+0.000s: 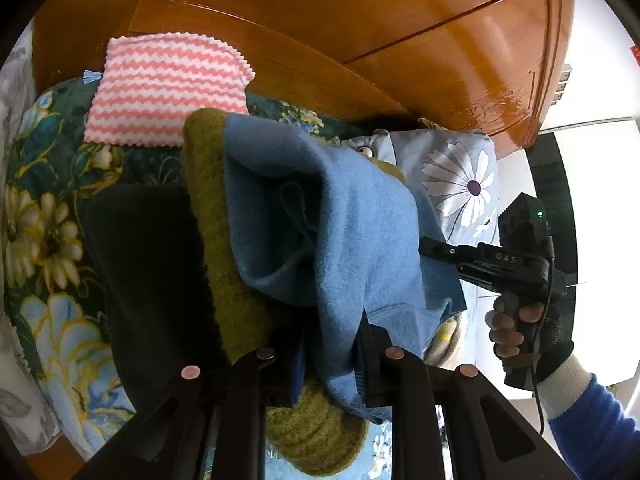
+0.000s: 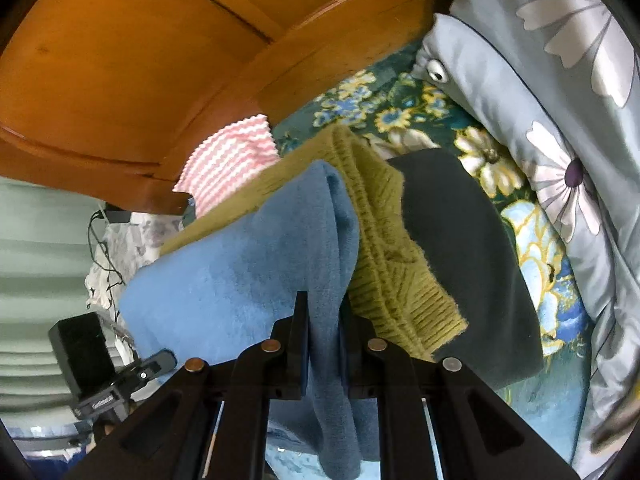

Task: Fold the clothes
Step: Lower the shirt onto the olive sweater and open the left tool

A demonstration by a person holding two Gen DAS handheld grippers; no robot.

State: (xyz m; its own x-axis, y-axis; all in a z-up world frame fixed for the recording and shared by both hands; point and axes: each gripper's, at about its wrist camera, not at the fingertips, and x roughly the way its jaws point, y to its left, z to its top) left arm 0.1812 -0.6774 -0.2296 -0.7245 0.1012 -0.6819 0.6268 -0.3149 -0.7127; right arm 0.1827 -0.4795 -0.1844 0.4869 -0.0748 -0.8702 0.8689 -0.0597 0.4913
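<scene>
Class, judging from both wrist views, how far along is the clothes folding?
Done: a pink-striped cloth lies folded flat by the headboard, with a dark garment and an olive knit laid beside it. In hand: both grippers pinch the blue fleece, lifted and creased. Left: folding it and setting it down.

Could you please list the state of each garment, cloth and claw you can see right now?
Blue garment: lifted, bunched, pinched by both claws.
Left claw: shut on the blue garment.
Right claw: shut on the blue garment.
Olive knit sweater: lying on the bed, under the blue garment.
Dark garment: lying flat beside the sweater.
Pink striped cloth: folded flat, near the headboard.
</scene>
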